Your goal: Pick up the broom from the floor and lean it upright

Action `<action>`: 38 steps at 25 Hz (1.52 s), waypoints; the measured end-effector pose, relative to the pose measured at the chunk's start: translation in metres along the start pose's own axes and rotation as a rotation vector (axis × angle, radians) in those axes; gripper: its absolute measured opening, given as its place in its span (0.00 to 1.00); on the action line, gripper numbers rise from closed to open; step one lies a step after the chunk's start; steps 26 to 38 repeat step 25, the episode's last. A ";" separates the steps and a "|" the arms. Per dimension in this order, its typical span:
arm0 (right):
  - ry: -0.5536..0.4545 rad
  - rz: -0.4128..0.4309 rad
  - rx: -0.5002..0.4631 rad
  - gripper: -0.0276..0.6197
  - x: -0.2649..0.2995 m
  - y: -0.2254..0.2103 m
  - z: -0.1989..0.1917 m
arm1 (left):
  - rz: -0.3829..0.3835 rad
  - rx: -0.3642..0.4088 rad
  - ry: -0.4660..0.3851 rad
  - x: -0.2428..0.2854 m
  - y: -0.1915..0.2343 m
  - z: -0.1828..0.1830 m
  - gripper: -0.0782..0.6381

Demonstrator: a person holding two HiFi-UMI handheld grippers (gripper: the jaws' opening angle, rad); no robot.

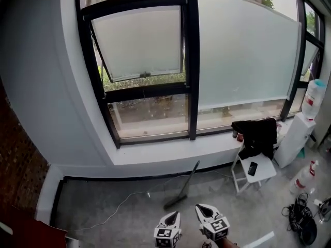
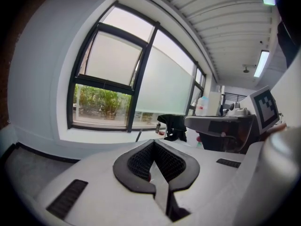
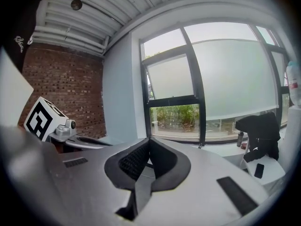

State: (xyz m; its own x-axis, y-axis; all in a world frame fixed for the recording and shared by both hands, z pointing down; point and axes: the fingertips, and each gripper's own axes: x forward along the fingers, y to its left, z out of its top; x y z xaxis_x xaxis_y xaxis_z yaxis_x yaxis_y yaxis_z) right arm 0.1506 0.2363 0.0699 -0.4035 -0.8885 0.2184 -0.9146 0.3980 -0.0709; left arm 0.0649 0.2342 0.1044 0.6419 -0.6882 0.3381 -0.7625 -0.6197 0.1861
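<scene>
Spot broom (image 1: pixel 187 183) propped handle-up on sill wall (image 1: pixel 150 165), well ahead of jaws; judged self-supporting. Find left gripper (image 1: pixel 171 216), right gripper (image 1: pixel 205 209) closed, empty: 2 held clear, no grip needed.

Open floor (image 1: pixel 88 200) left of broom (image 1: pixel 189 180); chair (image 1: pixel 265 172) crowds its right.

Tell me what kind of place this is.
Probably a bare office or workshop room: a large window with a wide sill, a water cooler in the corner, and a brick wall to one side.
</scene>
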 end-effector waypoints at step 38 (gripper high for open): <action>-0.071 0.022 -0.070 0.05 0.013 -0.018 0.048 | 0.006 0.046 -0.087 0.016 -0.002 0.048 0.12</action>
